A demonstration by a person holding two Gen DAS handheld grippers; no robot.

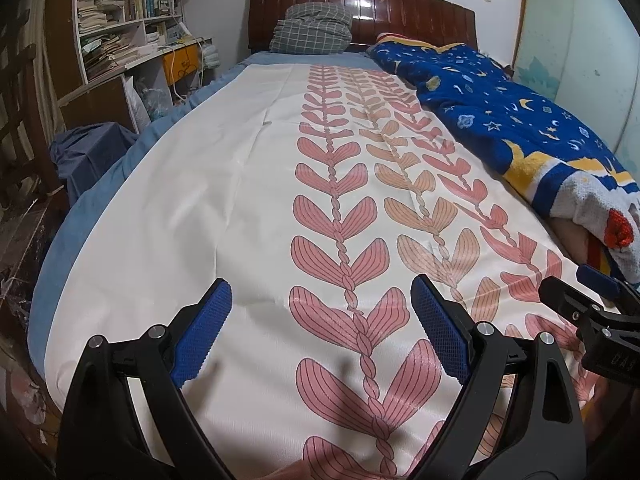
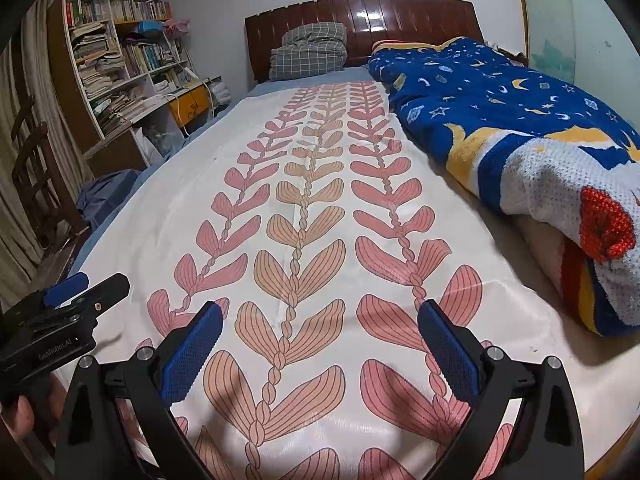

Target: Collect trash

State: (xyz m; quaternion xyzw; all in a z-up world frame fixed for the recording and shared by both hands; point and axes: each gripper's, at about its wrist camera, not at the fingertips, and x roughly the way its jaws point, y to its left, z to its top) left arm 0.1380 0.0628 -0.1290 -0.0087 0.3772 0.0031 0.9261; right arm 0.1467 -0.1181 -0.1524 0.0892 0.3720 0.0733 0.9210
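both grippers hover over the bed [image 1: 120, 208] — left gripper [image 1: 320, 332] jaws spread wide, right gripper [image 2: 320, 352] the same, nothing held. no trash visible anywhere on the leaf-print cover [image 2: 304, 216] (so no orientation or long axis to call). risk: jaws snagging the cover or blue blanket [image 2: 500, 120] instead.

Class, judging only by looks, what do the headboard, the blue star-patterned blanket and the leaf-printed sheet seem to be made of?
Headboard: probably wood with a glossy varnish; vertical reddish-brown slats throw bright reflections.
Blanket: soft fleece or terry-like fabric; the turned-over pale end shows a nubby, looped surface.
Sheet: thin woven cloth, perhaps polyester or cotton; it lies flat with fine creases and a faint sheen.
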